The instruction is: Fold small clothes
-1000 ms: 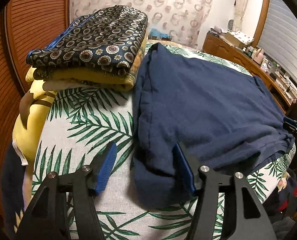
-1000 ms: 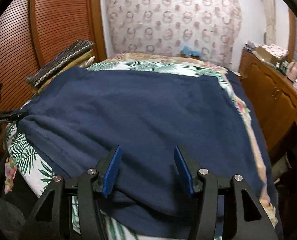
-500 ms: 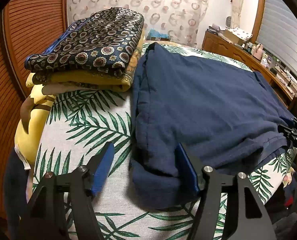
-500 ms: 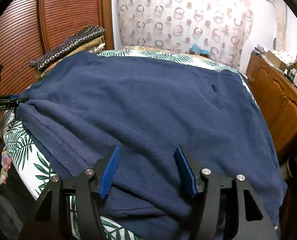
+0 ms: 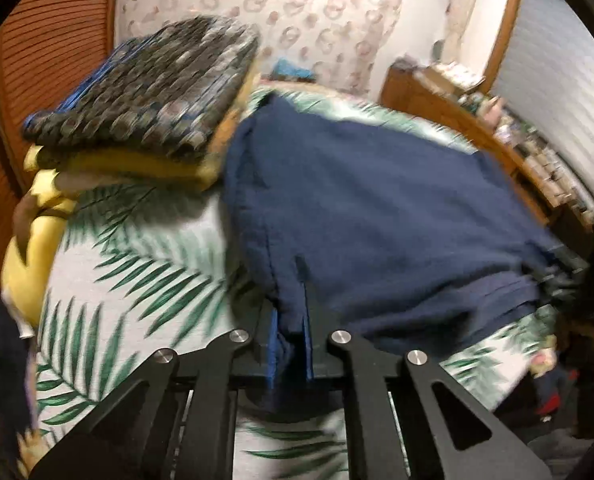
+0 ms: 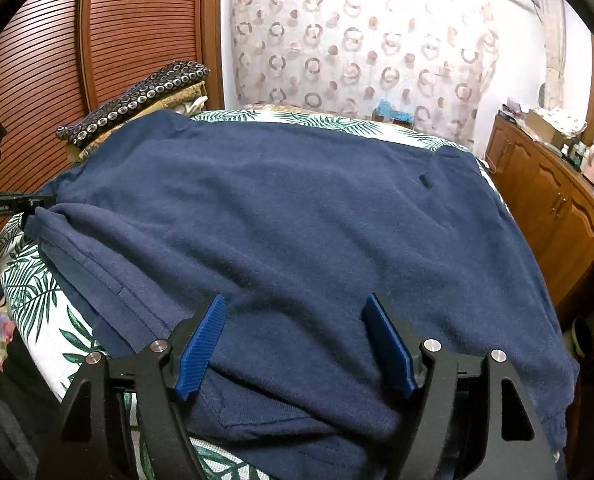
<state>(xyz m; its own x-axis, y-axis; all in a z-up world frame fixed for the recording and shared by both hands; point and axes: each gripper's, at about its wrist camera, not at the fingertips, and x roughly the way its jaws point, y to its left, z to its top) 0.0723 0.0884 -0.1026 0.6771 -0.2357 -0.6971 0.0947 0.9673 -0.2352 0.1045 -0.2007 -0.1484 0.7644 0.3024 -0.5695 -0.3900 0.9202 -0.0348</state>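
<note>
Shirt (image 6: pixel 297 216) on bed (image 5: pixel 137 264), right of folded stack (image 5: pixel 149 96)

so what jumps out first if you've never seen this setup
The navy garment spread across the leaf-print bed fills both views. The left gripper is closing on its near edge, while the right gripper is opening above the cloth. A folded stack sits at the far left.

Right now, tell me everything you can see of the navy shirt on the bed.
The navy shirt is a soft knit, plain dark blue, spread mostly flat and lightly wrinkled across the leaf-print bedspread. Its hemmed lower edge lies doubled towards the near side, with a small side slit showing. The left claw is closing on a pinched corner of it. The right claw is opening just above the near edge, cloth beneath it but not gripped. A stack of folded clothes sits at its far left corner.
</note>
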